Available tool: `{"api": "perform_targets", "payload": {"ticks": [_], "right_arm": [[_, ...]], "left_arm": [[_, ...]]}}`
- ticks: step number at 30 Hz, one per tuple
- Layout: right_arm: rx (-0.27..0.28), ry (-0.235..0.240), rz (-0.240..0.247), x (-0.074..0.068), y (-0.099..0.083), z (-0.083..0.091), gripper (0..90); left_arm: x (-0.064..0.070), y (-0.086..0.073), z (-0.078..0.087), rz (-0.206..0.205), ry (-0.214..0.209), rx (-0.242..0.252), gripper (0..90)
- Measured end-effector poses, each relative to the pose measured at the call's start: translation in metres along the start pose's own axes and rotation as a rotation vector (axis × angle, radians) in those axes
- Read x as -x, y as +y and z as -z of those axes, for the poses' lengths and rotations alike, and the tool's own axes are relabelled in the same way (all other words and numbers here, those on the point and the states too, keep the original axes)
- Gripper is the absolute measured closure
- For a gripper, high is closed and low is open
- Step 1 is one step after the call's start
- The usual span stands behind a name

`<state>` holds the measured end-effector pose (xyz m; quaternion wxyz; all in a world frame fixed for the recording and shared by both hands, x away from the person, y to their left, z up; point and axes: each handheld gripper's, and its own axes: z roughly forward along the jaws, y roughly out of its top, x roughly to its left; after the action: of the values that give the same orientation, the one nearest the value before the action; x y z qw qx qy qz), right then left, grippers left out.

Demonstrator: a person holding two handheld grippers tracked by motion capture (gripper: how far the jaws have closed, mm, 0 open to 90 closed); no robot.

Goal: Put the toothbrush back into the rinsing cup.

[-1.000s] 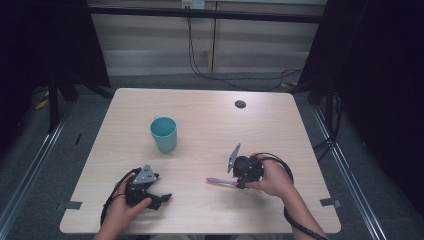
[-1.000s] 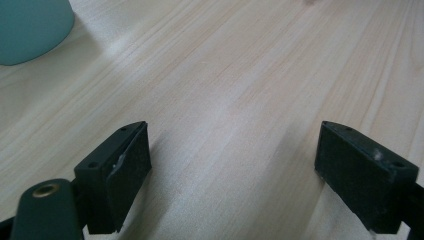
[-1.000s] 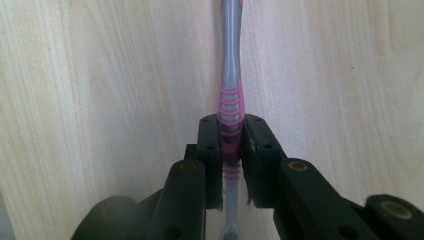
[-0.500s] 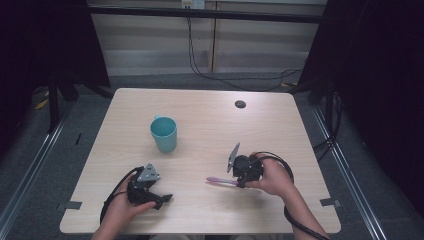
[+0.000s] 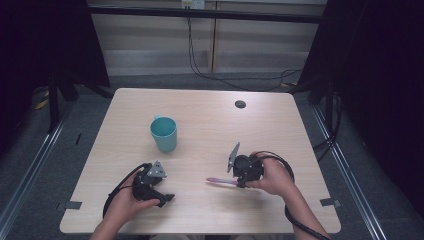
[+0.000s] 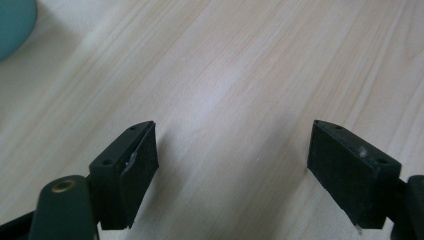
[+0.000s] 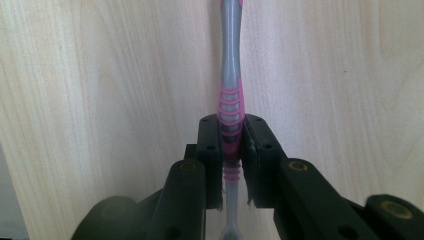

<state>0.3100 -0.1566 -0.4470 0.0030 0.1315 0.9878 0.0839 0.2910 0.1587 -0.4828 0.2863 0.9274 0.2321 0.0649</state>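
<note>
Right hand-held gripper is clenched on a toothbrush: both jaws press the pink-ribbed grey handle from either side, and the handle runs straight out ahead of the jaws over bare wood. In the high view this right hand-held gripper sits toward the worktop's near-right area, held by the person's right hand, with the toothbrush sticking out to the left, low over the worktop. Whether the toothbrush touches the wood is unclear.

Left hand-held gripper is released, jaws wide apart with nothing between them, just wood grain. In the high view the left hand-held gripper is close to the near-left edge, gripped by the left hand, cable looping beside it.

A teal cup stands upright left of the worktop's centre, well apart from both tools; its rim edge shows at the top-left corner of the left gripper view as the cup. A small dark round spot lies near the far edge, right of centre. Nothing stands between cup and toothbrush.

Versus the previous frames: left hand-held gripper has eased slightly toward the near edge; right one and toothbrush are unchanged, cup has not moved.
</note>
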Motion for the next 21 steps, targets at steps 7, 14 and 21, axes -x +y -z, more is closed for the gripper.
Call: {"api": "perform_targets", "payload": {"ticks": [7,14,21], "right_arm": [[0.005,0.004,-0.001,0.002,0.002,0.003,79.9],[0.007,-0.001,-0.005,0.003,0.003,0.006,79.9],[0.012,0.0,-0.003,0.004,0.005,0.009,79.9]], "left_arm": [[0.007,0.023,0.003,-0.101,-0.018,-0.051,19.4],[0.016,0.042,0.005,-0.177,0.0,-0.041,20.2],[0.023,0.056,0.006,-0.241,0.007,-0.042,20.2]]}}
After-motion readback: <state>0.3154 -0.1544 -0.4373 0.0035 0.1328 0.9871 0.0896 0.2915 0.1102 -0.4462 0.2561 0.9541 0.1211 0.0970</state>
